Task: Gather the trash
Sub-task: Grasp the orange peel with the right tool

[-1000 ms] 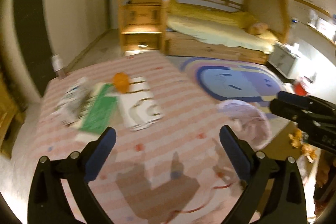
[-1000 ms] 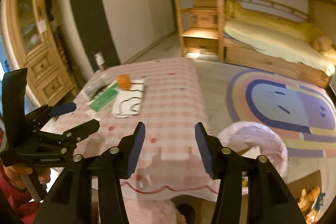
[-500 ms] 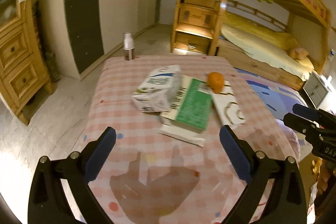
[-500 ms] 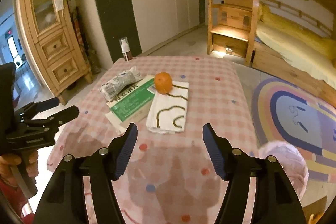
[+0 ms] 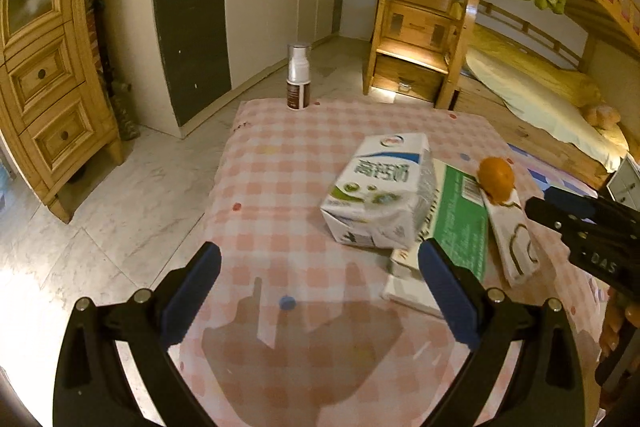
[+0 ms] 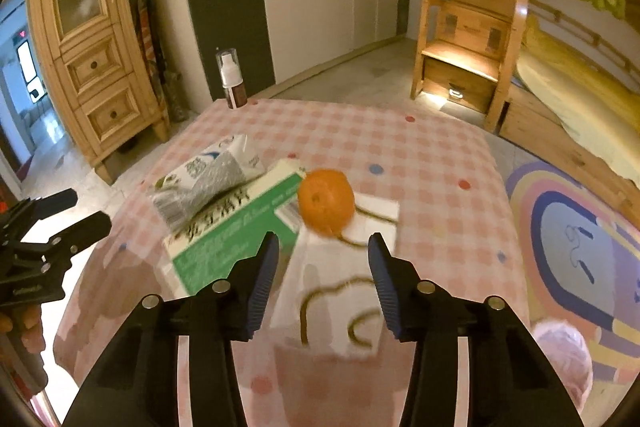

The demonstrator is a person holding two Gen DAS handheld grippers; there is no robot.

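A crushed white milk carton (image 5: 380, 195) (image 6: 208, 179) lies on a green box (image 5: 456, 223) (image 6: 236, 231) on the pink checked table (image 5: 280, 187). An orange (image 5: 496, 179) (image 6: 326, 201) rests on a white pack with brown squiggles (image 5: 516, 247) (image 6: 340, 291). My left gripper (image 5: 318, 259) is open and empty, short of the carton. My right gripper (image 6: 323, 243) hovers over the white pack, its jaws closing with nothing gripped. The orange sits just beyond its tips. Each gripper shows at the edge of the other's view (image 5: 544, 201) (image 6: 80, 211).
A spray bottle (image 5: 298, 77) (image 6: 232, 79) stands at the table's far left corner. A pink bag (image 6: 564, 351) sits on the floor at the right, beside a coloured rug (image 6: 580, 247). A wooden cabinet (image 5: 48, 99) stands at left, a bunk bed (image 5: 520, 79) behind.
Both grippers have swung from the table's bare end and the pink bag toward the carton, box and orange, which now look larger. The right jaws widened, then narrowed.
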